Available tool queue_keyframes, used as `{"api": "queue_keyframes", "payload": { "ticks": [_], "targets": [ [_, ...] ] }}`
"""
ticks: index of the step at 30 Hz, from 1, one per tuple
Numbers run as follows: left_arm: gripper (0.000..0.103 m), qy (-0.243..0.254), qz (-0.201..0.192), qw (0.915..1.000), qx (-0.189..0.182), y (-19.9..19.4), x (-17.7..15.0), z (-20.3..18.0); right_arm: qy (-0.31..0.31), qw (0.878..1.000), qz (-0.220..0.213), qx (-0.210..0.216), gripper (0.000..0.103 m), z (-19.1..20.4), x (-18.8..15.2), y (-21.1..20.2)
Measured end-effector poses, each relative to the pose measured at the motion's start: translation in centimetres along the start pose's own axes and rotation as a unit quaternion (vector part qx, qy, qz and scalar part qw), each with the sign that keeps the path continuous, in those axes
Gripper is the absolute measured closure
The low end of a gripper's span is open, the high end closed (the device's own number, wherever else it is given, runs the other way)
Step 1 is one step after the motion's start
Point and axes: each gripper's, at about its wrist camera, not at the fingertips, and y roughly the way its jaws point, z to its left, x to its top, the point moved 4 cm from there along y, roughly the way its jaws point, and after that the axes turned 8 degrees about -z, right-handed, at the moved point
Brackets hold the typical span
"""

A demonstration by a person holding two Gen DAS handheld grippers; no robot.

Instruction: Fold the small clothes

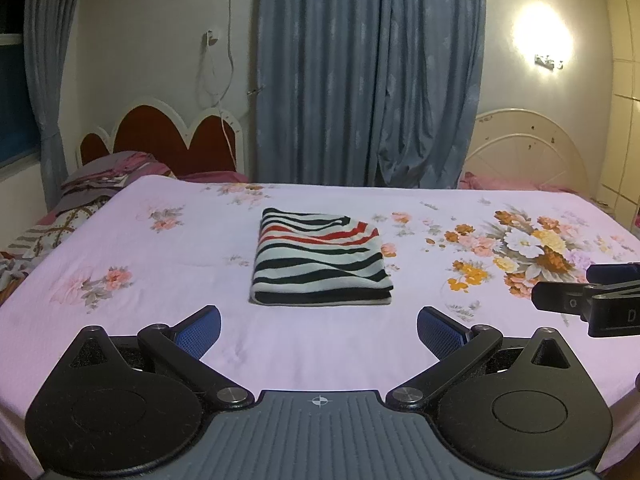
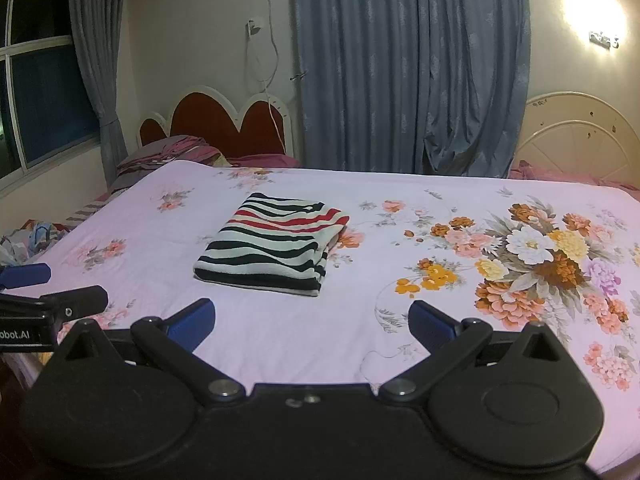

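A small striped garment (image 1: 320,260), black and white with red stripes near its far end, lies folded into a neat rectangle on the pink floral bedsheet (image 1: 160,264). It also shows in the right wrist view (image 2: 272,248). My left gripper (image 1: 319,330) is open and empty, held above the sheet just in front of the garment. My right gripper (image 2: 311,322) is open and empty, in front of and to the right of the garment. Each gripper shows at the edge of the other's view: the right one (image 1: 592,296), the left one (image 2: 48,296).
Pillows and bedding (image 1: 100,184) lie at the far left by a red heart-shaped headboard (image 1: 168,136). Blue curtains (image 1: 368,72) hang behind the bed. A white headboard (image 1: 528,152) stands at the far right. Loose clothes (image 2: 28,240) lie off the left bed edge.
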Motion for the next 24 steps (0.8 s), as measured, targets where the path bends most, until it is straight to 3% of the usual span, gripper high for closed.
{"api": "queue_keyframes", "payload": {
  "ticks": [24],
  "targets": [
    [0.0, 0.005, -0.009, 0.9999, -0.001, -0.5, 0.3, -1.4, 0.0, 1.0, 0.0, 0.002, 0.001, -0.2, 0.1, -0.3]
  ]
}}
